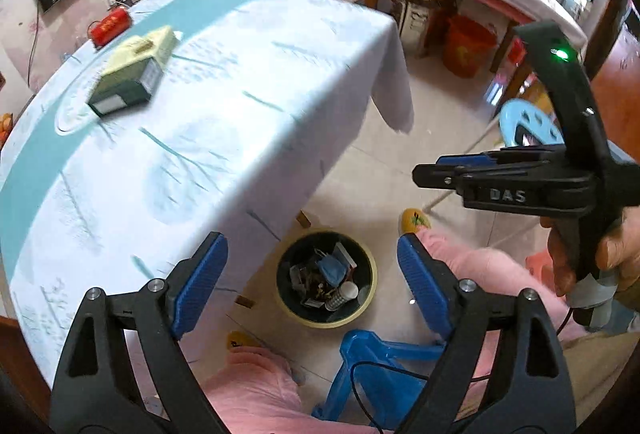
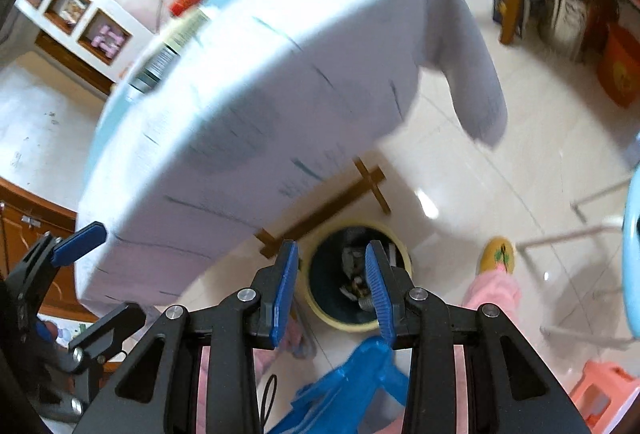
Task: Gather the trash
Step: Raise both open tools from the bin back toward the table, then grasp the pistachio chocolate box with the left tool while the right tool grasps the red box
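Observation:
A round trash bin (image 1: 320,322) with a yellow rim and black liner stands on the floor by the table's edge. It holds wrappers, a blue mask (image 1: 332,268) and a white cup (image 1: 346,292). My left gripper (image 1: 312,266) hangs high above it, open wide and empty. My right gripper (image 1: 424,173) is beside it at the right, held by a hand. In the right wrist view the right gripper (image 2: 332,246) stands partly open and empty over the bin (image 2: 344,324). A green and cream box (image 1: 132,73) and a red packet (image 1: 110,25) lie on the table.
The table (image 1: 240,113) wears a white and teal cloth hanging over its edge. Below me are a blue plastic stool (image 1: 380,354), pink trouser legs (image 1: 256,390) and yellow slippers (image 2: 500,254). A red bucket (image 1: 466,45) and a pink stool (image 2: 600,382) stand on the tiled floor.

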Action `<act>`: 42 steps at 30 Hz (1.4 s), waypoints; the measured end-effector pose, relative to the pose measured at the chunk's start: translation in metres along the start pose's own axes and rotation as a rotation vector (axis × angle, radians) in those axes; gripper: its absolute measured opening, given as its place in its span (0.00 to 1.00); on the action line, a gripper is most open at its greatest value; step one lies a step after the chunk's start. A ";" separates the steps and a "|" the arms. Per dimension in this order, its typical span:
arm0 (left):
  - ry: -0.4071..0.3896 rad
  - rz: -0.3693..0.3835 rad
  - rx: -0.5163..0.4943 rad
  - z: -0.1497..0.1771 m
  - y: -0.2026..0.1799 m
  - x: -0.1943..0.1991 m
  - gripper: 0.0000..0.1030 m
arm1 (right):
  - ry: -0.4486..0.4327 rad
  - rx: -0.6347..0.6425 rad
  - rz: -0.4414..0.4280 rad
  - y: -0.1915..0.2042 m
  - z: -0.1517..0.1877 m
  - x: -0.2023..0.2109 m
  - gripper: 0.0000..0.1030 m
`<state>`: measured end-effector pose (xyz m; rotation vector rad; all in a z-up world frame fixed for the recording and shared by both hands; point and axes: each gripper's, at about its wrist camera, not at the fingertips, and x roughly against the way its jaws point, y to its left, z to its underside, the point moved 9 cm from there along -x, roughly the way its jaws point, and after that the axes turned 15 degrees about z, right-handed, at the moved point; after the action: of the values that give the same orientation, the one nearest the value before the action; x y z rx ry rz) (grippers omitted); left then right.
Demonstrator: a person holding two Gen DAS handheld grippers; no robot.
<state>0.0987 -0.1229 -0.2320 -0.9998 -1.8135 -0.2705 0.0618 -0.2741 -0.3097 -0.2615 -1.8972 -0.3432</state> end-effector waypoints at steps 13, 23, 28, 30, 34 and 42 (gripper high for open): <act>-0.089 0.007 0.223 -0.116 0.141 0.060 0.98 | -0.173 0.122 0.012 0.065 -0.116 0.070 0.55; -0.013 0.035 0.384 -0.159 0.247 0.007 0.99 | -0.179 0.131 -0.007 0.095 -0.190 0.032 0.55; 0.060 0.003 0.353 -0.165 0.266 -0.030 0.99 | -0.164 0.149 -0.027 0.109 -0.207 0.002 0.55; 0.079 -0.020 0.325 -0.168 0.269 -0.040 0.99 | -0.160 0.158 -0.032 0.115 -0.212 -0.008 0.55; 0.100 -0.040 0.282 -0.178 0.276 -0.055 0.99 | -0.144 0.171 -0.033 0.123 -0.219 -0.026 0.55; 0.128 -0.049 0.343 -0.182 0.302 -0.077 0.98 | -0.126 0.205 -0.024 0.137 -0.230 -0.048 0.55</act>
<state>0.4525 -0.0777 -0.2864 -0.6827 -1.6970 -0.0475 0.3265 -0.2298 -0.2657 -0.1255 -2.0438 -0.1495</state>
